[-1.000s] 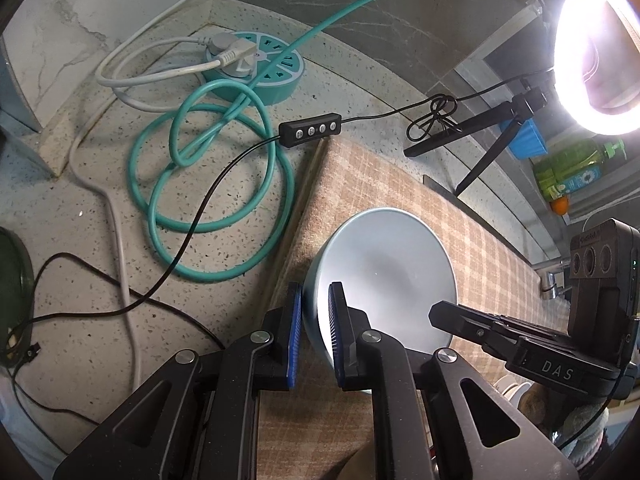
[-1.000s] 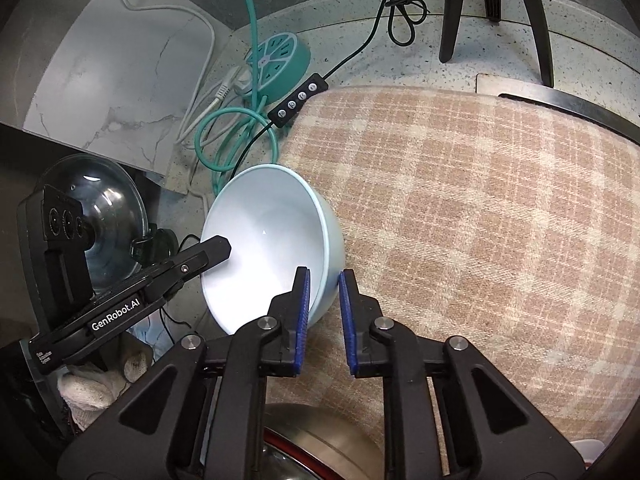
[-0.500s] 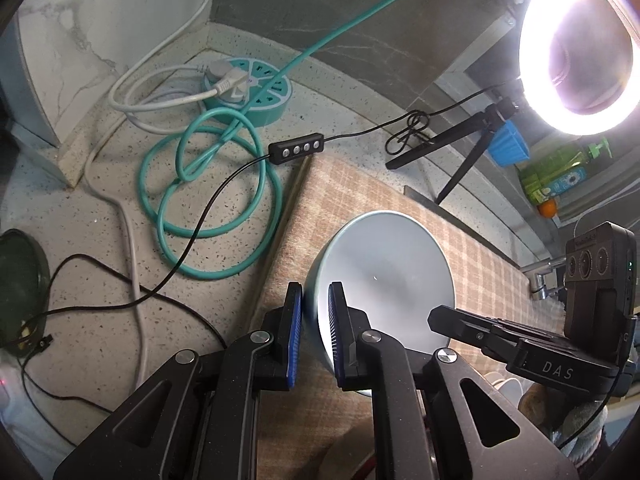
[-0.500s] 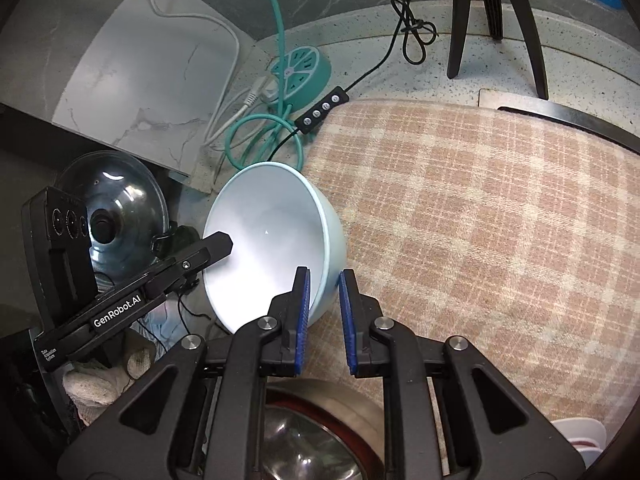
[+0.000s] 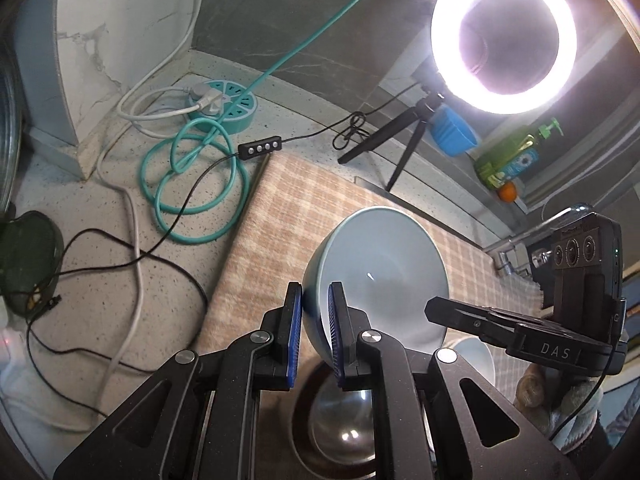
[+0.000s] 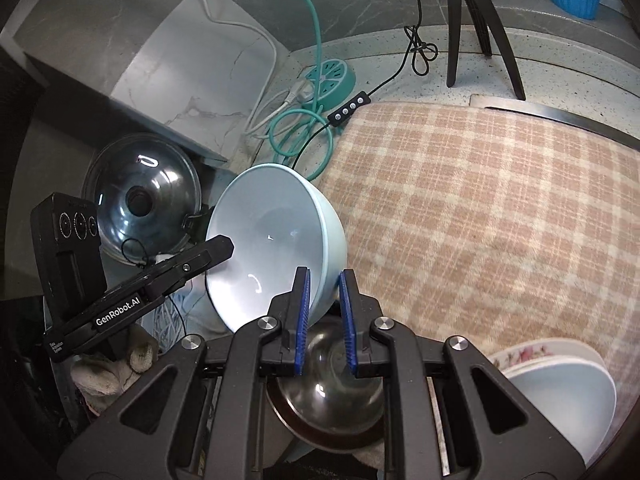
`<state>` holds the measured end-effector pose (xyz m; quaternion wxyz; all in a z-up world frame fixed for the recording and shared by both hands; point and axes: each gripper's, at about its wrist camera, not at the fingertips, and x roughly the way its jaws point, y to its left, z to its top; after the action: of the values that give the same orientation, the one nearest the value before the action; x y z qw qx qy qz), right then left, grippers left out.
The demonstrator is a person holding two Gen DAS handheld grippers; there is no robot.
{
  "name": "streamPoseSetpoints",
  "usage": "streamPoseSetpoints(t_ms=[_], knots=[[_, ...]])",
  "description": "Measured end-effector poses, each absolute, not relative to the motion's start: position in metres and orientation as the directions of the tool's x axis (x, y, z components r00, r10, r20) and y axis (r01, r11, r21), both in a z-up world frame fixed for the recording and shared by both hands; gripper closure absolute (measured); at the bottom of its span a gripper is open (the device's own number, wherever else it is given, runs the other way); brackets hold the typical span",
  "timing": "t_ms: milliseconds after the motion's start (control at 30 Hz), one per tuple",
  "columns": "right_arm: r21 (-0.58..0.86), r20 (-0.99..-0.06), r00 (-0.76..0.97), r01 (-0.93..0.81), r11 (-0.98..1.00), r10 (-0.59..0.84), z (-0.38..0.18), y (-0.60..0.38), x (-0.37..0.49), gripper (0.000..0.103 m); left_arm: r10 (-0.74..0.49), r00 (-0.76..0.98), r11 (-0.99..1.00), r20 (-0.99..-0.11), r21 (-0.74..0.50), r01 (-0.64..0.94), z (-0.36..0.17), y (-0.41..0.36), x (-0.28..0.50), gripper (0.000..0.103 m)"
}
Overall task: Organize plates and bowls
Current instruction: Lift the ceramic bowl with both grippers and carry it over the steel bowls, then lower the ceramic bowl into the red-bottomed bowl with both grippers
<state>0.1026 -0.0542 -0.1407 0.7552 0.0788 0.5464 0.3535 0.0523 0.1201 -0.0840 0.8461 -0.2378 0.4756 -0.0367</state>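
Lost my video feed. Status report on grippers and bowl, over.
Left gripper and right gripper both shut on light blue bowl rim, opposite sides. Bowl tilted, held above checked cloth. Steel bowl directly beneath.

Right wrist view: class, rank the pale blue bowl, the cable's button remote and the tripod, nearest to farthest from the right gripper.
1. Pale blue bowl, rim clamped in the right gripper.
2. Button remote, off the checked cloth's far corner.
3. Tripod, at the counter's back.
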Motion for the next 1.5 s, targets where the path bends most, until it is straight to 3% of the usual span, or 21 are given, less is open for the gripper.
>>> streamPoseSetpoints(t_ms=[700,1500], knots=[[0.511,-0.804,0.083,-0.411,0.755,0.589,-0.176,-0.097,0.041,0.088,-0.354,0.469,0.864,-0.809,-0.474,-0.166,-0.107,0.083,-0.007,0.092],[0.461,-0.838,0.076,-0.433,0.774,0.541,-0.192,-0.09,0.04,0.086,-0.319,0.419,0.891,-0.85,-0.419,-0.172,-0.125,0.076,-0.007,0.092]])
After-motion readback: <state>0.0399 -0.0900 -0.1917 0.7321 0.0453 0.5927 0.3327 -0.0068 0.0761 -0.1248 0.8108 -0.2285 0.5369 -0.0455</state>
